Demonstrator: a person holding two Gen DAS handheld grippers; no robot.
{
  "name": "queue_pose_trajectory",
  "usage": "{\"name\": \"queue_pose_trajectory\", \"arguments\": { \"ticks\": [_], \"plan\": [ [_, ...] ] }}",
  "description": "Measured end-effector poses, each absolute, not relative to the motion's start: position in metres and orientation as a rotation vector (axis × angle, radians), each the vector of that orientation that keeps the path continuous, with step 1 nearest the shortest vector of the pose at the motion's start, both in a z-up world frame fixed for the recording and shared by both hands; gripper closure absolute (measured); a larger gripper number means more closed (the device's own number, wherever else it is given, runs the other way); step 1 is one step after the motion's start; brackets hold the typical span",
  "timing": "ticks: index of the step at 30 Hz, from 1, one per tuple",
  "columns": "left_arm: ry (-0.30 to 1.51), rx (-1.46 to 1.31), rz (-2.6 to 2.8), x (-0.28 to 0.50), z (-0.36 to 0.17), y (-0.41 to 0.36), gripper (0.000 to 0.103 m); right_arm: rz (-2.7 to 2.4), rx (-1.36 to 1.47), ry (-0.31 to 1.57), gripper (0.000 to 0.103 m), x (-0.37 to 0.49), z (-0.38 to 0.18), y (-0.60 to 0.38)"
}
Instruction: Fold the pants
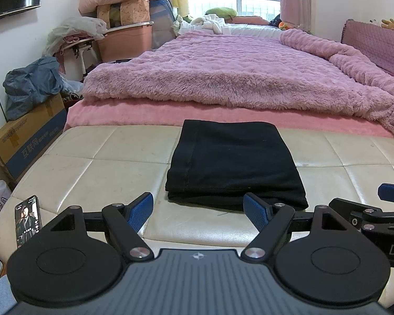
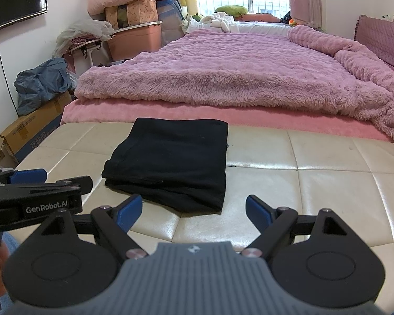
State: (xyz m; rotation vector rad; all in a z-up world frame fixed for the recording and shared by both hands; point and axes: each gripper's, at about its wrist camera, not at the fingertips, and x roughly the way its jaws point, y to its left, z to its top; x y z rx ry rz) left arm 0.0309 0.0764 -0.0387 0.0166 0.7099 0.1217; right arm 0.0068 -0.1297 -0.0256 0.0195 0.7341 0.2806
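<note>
Black pants [image 1: 233, 162] lie folded into a flat rectangle on the cream leather bench [image 1: 105, 162]; they also show in the right wrist view [image 2: 170, 160]. My left gripper [image 1: 198, 210] is open and empty, its blue fingertips just short of the pants' near edge. My right gripper [image 2: 194, 210] is open and empty, in front of the pants' near right corner. The right gripper shows at the right edge of the left wrist view [image 1: 375, 215], and the left gripper shows at the left of the right wrist view [image 2: 31, 194].
A phone [image 1: 28, 219] stands at the bench's near left edge. Behind the bench [image 2: 315, 173] is a bed with a fluffy pink blanket [image 1: 236, 71]. Cardboard boxes [image 1: 26, 136], bags and storage bins [image 1: 123, 39] stand at the left wall.
</note>
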Motion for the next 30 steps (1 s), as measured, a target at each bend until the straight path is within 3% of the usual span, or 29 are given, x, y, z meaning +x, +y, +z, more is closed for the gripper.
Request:
{"name": "queue_pose_trajectory", "arguments": {
  "ticks": [30],
  "plan": [
    [0.708,0.014,0.127,0.0302,-0.036,0.0744,0.012,0.277,0.03,0.74,0.021,0.0063,-0.025,-0.131]
  ]
}}
